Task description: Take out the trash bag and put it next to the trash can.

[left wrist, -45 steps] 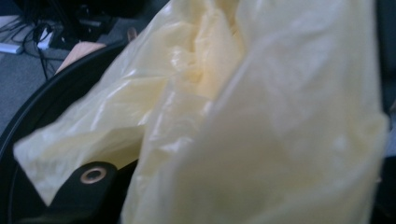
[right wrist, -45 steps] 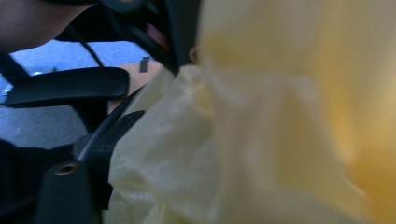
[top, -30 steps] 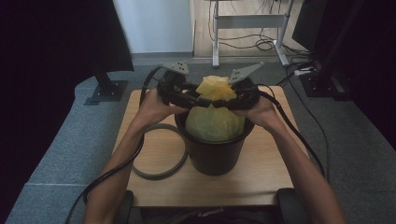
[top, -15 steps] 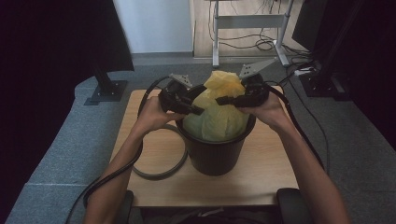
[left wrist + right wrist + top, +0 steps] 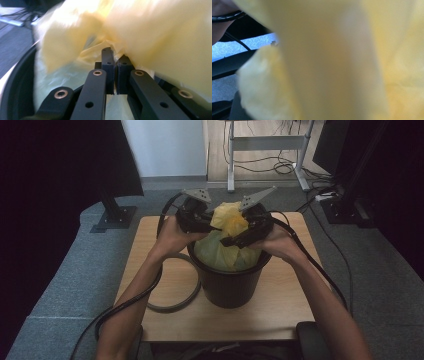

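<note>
bag [image 5: 227, 245]: thin glossy plastic, seemingly | bucket [image 5: 230, 287]: matt black | table [image 5: 280, 315]: smooth wood

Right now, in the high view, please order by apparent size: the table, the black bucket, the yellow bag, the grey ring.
1. Table, clearly largest.
2. Bucket and ring: similar span, partly hidden, so unranked.
3. Bag: its visible part looks smallest.

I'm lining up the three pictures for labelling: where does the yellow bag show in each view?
High view: yellow bag at centre, bulging out of the black bucket.
Left gripper view: bag across the upper right, above the jaws.
Right gripper view: bag blurred, close up.
Shared landmark: the bucket's rim.
</note>
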### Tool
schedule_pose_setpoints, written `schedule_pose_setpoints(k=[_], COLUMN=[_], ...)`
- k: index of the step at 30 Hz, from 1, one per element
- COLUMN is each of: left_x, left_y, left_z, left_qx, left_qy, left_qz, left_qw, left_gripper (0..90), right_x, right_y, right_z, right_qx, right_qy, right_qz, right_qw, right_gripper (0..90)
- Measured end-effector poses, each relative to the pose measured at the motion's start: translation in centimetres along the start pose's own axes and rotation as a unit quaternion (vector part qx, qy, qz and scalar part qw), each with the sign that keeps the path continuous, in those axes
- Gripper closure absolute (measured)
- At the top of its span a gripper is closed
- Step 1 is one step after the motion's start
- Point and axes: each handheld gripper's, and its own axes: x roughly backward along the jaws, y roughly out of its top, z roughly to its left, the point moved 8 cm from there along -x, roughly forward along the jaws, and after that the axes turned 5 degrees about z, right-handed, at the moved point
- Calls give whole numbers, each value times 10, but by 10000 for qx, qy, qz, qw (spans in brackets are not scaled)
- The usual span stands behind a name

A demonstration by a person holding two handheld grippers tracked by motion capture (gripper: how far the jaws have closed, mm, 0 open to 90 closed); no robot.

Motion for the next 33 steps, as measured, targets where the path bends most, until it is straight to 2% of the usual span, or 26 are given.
schedule_pose_setpoints(k=[2, 3, 5, 6, 8, 9, 10, 12, 13, 14, 15, 17, 20, 22, 24, 26, 28, 30, 33], left_x=[-5, -7, -9, -9, -5, -2, 2, 9, 13, 13, 17, 18, 15, 10, 6, 3, 3, 6, 11], left_y=[5, 6, 7, 7, 6, 5, 4, 0, -4, -4, -13, -23, -38, -45, -49, -49, -44, -37, -24], left_z=[-4, -4, -3, -2, 0, 2, 4, 5, 6, 6, 10, 15, 22, 25, 25, 25, 24, 23, 17], left_qx=[-20, -36, -1, 23, 28, 47, 73, 169, 217, 217, 272, 361, 437, 475, 451, 428, 350, 292, 172], left_qy=[-142, -143, -127, -100, -11, 207, 251, 119, 145, 145, 277, 336, 370, 279, 136, 106, 132, 181, 30], left_qz=[-46, -27, -27, -46, -103, -95, -106, -125, -84, -84, 11, 123, 330, 443, 563, 572, 404, 164, -170], left_qw=[9999, 9999, 9999, 9999, 9999, 9997, 9996, 9997, 9996, 9996, 9992, 9987, 9978, 9975, 9973, 9974, 9985, 9993, 9997], left_gripper=[870, 870, 859, 836, 767, 682, 592, 506, 465, 439, 414, 377, 364, 401, 534, 680, 797, 860, 892], right_x=[-5, -6, -8, -8, -7, -5, -4, -1, 2, 5, 9, 17, 27, 31, 32, 30, 26, 20, 10], right_y=[0, 0, -2, -4, -6, -8, -9, -11, -11, -12, -12, -12, -9, -6, -5, -4, -4, -4, -6], right_z=[2, 3, 4, 4, 2, 0, -1, -4, -7, -9, -11, -16, -17, -15, -12, -9, -5, -1, 2], right_qx=[31, 72, 103, 110, 180, 223, 233, 157, 119, 74, 34, -19, -69, -44, -32, 9, 32, 76, 61], right_qy=[-22, -69, -139, -195, -285, -354, -363, -415, -452, -456, -453, -506, -407, -346, -229, -111, -5, 188, 272], right_qz=[121, 180, 253, 303, 338, 362, 331, 303, 280, 221, 153, 54, -158, -257, -334, -314, -286, -195, -56], right_qw=[9999, 9998, 9995, 9993, 9989, 9985, 9985, 9986, 9985, 9987, 9989, 9987, 9990, 9991, 9992, 9994, 9996, 9996, 9996], right_gripper=[256, 319, 506, 589, 683, 741, 765, 783, 786, 786, 786, 785, 785, 783, 779, 768, 742, 674, 435])
